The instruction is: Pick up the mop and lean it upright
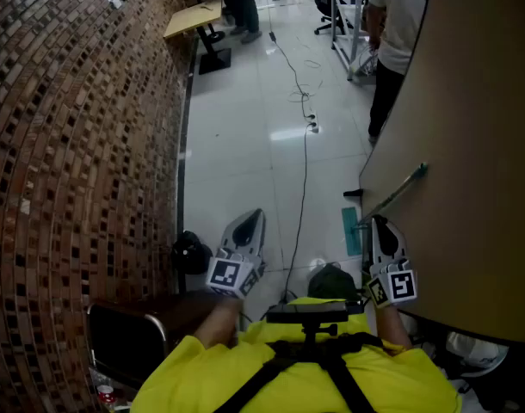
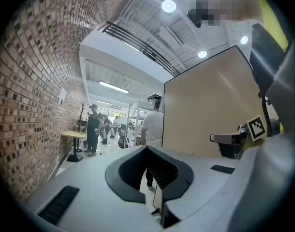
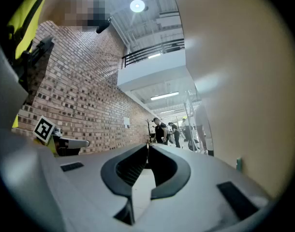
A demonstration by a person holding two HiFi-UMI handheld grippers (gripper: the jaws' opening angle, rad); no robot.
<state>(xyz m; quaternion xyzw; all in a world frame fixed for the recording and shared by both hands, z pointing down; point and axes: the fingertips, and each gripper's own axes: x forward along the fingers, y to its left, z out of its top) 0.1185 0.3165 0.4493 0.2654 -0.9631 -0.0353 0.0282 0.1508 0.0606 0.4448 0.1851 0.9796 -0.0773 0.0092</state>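
Tiled floor [image 1: 237, 162], brick wall [image 1: 73, 144] left, partition [image 1: 469, 144] right. Locate mop [image 1: 393, 194] slanted against partition, just ahead of right gripper [image 1: 379, 224]. Note left gripper [image 1: 255, 217] and right one clenched, empty. Beware nudging mop with shut jaws: likely slide and fall. Avoid cable [image 1: 305, 157] underfoot.

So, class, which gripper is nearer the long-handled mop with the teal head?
Right. The right gripper is beside the lower end of the mop; the left gripper hangs farther left, beyond the white cable.
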